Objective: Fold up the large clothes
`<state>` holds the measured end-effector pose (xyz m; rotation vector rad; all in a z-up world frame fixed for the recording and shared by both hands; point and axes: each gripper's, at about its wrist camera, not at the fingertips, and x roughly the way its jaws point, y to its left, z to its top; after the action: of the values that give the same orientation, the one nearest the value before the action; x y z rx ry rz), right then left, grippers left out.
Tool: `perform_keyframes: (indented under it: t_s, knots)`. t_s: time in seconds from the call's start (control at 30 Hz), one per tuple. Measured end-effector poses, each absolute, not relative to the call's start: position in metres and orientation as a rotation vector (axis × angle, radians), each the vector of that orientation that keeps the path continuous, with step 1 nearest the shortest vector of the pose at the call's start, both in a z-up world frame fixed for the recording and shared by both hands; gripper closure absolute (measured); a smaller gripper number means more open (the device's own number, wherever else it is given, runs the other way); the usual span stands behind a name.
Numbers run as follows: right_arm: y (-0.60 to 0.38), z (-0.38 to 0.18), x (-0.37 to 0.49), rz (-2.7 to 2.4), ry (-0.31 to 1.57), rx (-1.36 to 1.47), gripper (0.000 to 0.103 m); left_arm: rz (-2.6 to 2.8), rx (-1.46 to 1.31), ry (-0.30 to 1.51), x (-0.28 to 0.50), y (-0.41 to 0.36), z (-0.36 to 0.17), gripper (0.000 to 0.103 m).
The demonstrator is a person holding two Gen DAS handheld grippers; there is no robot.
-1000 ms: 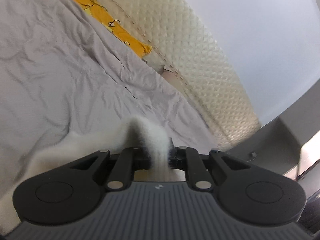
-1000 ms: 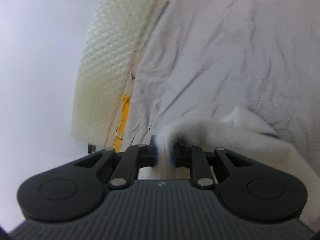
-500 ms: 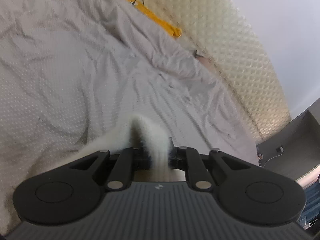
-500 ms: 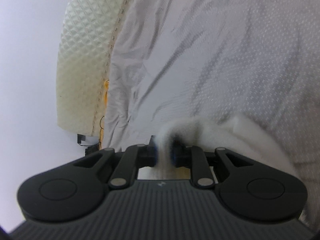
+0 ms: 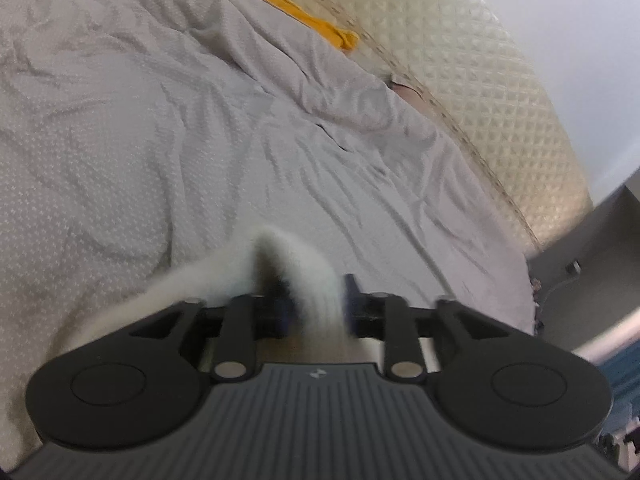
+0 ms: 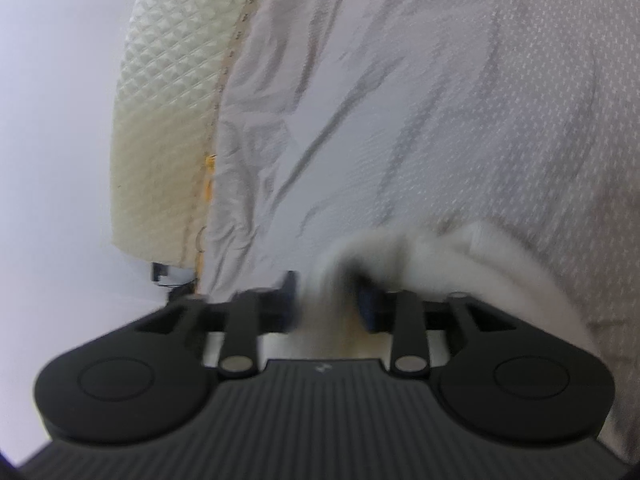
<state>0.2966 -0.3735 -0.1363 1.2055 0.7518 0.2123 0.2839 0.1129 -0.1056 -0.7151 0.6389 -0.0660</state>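
Both grippers carried farther over the grey bedsheet [image 5: 168, 128], left gripper [image 5: 314, 300] and right gripper [image 6: 328, 300] each clamping the white fleecy garment [image 5: 296, 264] held above it, yellow cloth [image 5: 304, 20] by the quilted mattress edge [image 5: 480, 92]

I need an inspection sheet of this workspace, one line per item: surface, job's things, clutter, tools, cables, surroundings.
Surface: bed with a wrinkled grey sheet, dotted pattern.
Job's things: white fluffy garment, a fold of it pinched in each tool and trailing down toward the sheet; its full shape is hidden.
Clutter: yellow cloth with small hooks, lying between the sheet and the headboard.
Tools: left tool shut on the garment; right tool shut on the garment, blurred.
Cables: a dark cable with a small plug beside the bed.
Surroundings: cream quilted headboard along the bed edge; plain pale wall behind it.
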Motion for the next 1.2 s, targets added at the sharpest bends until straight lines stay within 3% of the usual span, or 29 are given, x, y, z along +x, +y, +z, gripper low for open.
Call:
perform_keyframes:
  t_s: [0.07, 0.13, 0.4, 0.7, 0.93, 1.2]
  knots:
    - [-0.371, -0.127, 0.289, 0.253, 0.719, 1.218, 0.028, -0.1, -0.736, 0.603, 0.272, 0.113, -0.096, 0.039]
    - [-0.368, -0.117, 0.28, 0.27, 0.699, 1.199, 0.019, -0.105, -0.72, 0.562, 0.26, 0.109, -0.086, 0.033]
    - [-0.331, -0.092, 0.267, 0.235, 0.752, 0.81, 0.02, -0.123, -0.394, 0.616, 0.237, 0.056, -0.071, 0.033]
    - [-0.315, -0.105, 0.293, 0.069, 0.76, 0.451, 0.056, 0.036, -0.207, 0.658, 0.264, 0.049, -0.099, 0.033]
    - [-0.305, -0.117, 0.306, -0.004, 0.685, 0.261, 0.056, 0.118, -0.206, 0.643, 0.296, 0.071, -0.111, 0.033]
    - [-0.31, -0.134, 0.326, 0.008, 0.723, 0.306, 0.056, 0.135, -0.247, 0.684, 0.316, 0.084, -0.129, 0.033]
